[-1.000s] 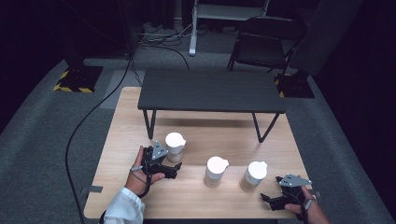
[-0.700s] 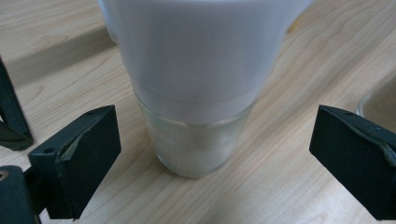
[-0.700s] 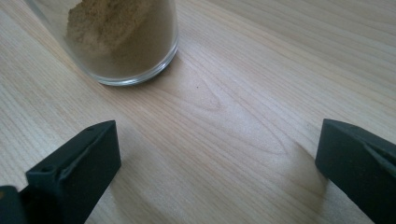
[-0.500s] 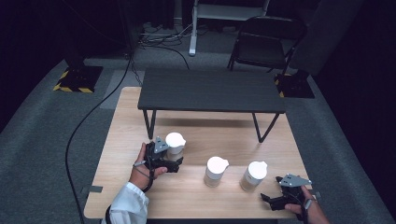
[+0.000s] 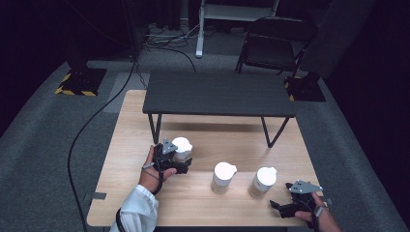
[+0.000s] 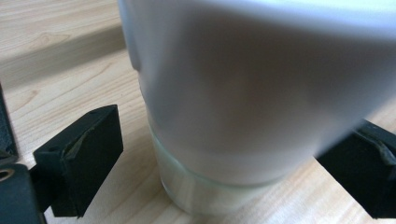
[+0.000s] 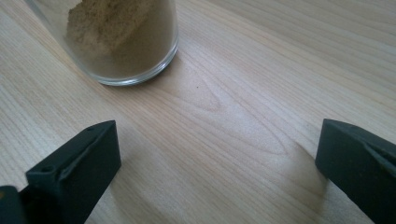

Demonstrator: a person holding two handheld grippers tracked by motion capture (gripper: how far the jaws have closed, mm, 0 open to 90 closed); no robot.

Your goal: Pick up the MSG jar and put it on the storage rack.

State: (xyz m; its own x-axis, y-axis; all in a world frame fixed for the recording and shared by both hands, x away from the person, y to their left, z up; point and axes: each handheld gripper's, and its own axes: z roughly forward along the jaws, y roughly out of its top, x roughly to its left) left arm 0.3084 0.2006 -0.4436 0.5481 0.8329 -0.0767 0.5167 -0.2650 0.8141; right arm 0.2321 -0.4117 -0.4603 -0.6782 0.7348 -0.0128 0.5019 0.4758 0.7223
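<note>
Three glass jars with white lids stand on the wooden table point(image 5: 193, 203). My left gripper point(image 5: 183, 160) is open around the left jar point(image 5: 182, 147); in the left gripper view that jar point(image 6: 243, 116) stands between the jaws, with a gap at the left jaw. The middle jar point(image 5: 223, 177) and right jar point(image 5: 261, 182) stand apart from it. At the front right corner my right gripper point(image 5: 279, 209) is open and holds nothing. In the right gripper view a jar of tan powder point(image 7: 121, 42) sits ahead and left of the right gripper point(image 7: 215, 158).
A low black table point(image 5: 217, 94) stands on the far half of the wooden table, its legs point(image 5: 155, 129) just behind the left jar. On the carpet beyond are a dark chair point(image 5: 275, 43) and a black cable point(image 5: 92, 125).
My left gripper has slid right toward the left jar, so its jaws now stand on either side of it. The right gripper and the jars have not moved.
</note>
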